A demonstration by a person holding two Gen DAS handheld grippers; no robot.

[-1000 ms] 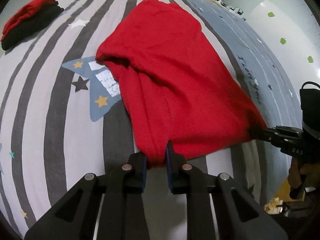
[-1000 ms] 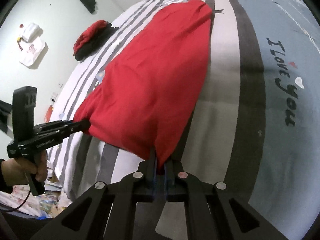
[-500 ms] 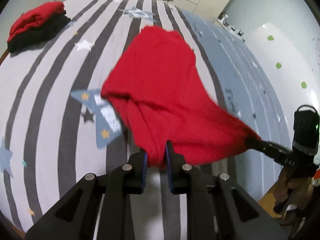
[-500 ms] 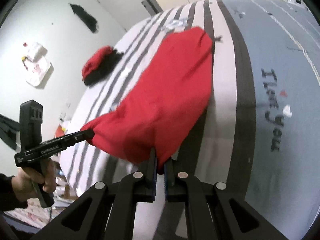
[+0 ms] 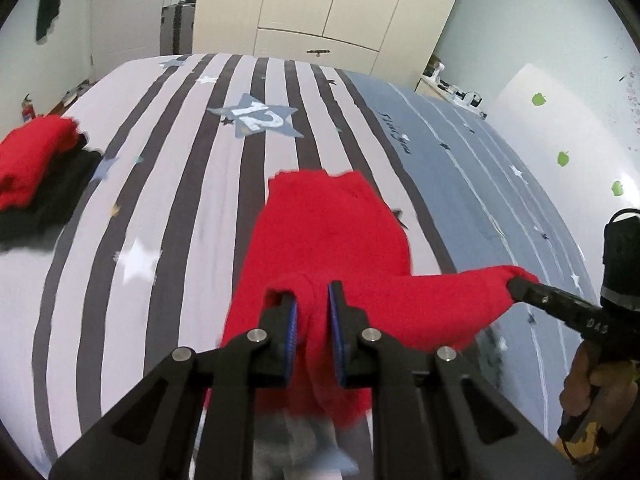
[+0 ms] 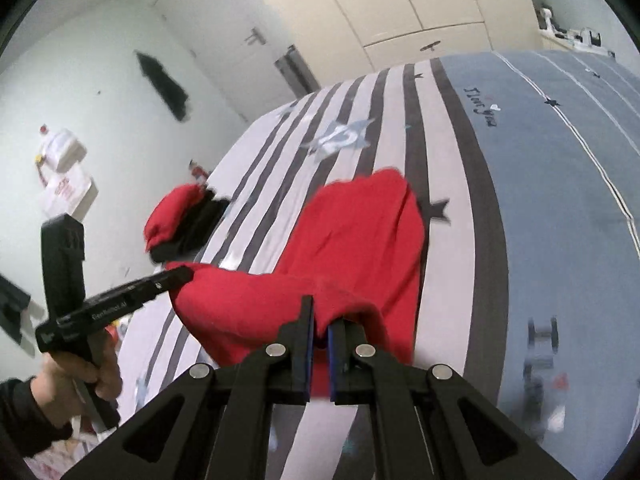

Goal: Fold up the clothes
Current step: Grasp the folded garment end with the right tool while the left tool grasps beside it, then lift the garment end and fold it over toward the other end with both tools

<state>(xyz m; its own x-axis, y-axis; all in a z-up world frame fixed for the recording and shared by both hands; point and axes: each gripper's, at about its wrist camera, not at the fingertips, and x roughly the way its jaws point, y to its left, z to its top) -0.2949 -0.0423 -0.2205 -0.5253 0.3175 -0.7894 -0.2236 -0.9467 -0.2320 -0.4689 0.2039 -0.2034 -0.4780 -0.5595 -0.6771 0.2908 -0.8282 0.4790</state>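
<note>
- The red garment (image 5: 332,236) is soft and knit-like; its near edge is lifted off the bed, stretched between the two tools, while its far end lies on the striped part of the bed (image 5: 192,200), toward the middle.
- The left tool (image 5: 312,316) is clenched on a bunched fold at the garment's left near corner; blue pads show on its fingers.
- The right tool (image 6: 319,332) grasps the other near corner, pads nearly closed on thin cloth.
- The bed cover is smooth: grey and white stripes with stars on one side, plain blue with script lettering toward the right edge.
- A folded pile (image 5: 36,176), red over black, sits near the bed's left edge.
- Cream wardrobe doors (image 5: 332,4) stand beyond the bed's far edge.
- The garment's underside and the bed's near edge are hidden behind the tools; motion blur smears the near cloth.
</note>
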